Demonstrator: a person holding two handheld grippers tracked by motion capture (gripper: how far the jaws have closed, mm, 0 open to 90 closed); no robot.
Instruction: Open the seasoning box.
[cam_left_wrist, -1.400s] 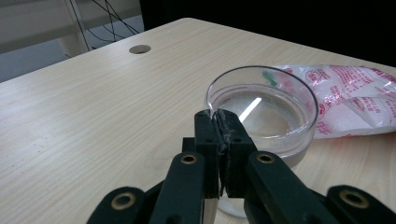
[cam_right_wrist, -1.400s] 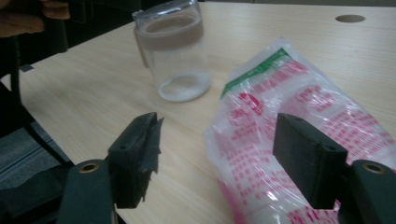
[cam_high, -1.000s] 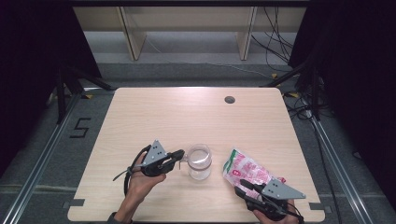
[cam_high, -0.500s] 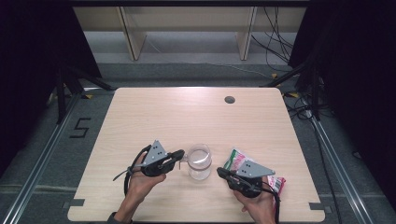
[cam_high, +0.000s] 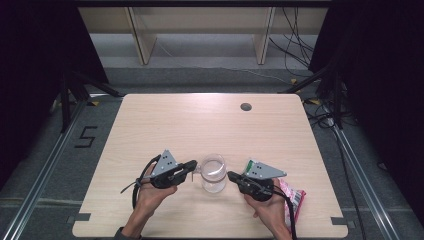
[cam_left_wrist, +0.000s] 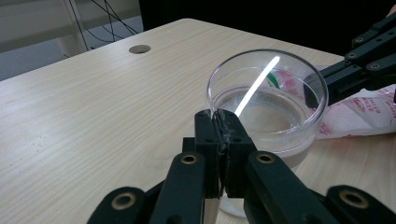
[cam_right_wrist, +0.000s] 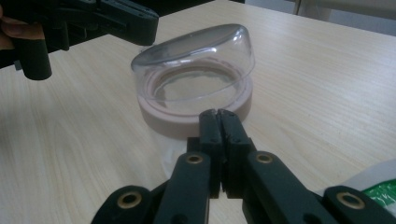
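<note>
A clear cup (cam_high: 213, 172) with a pale pink base stands at the front middle of the wooden table (cam_high: 200, 125). My left gripper (cam_high: 194, 166) comes in from the left and is shut on the cup's near rim (cam_left_wrist: 219, 112). My right gripper (cam_high: 231, 175) is shut with nothing between its jaws, and its tips sit right by the cup's other side (cam_right_wrist: 196, 79). From the left gripper view, the right gripper (cam_left_wrist: 315, 91) shows at the cup's far wall. A pink and white snack bag (cam_high: 295, 197) lies on the table under the right hand.
A small round hole (cam_high: 245, 106) sits near the table's far edge. Pale shelf legs (cam_high: 142, 40) and loose cables (cam_high: 295, 35) lie on the floor beyond the table. Metal rails (cam_high: 360, 170) run along both sides.
The right gripper has moved left from the snack bag to the cup's side and closed. The bag now lies flat at the right front. The left gripper and cup stayed put.
</note>
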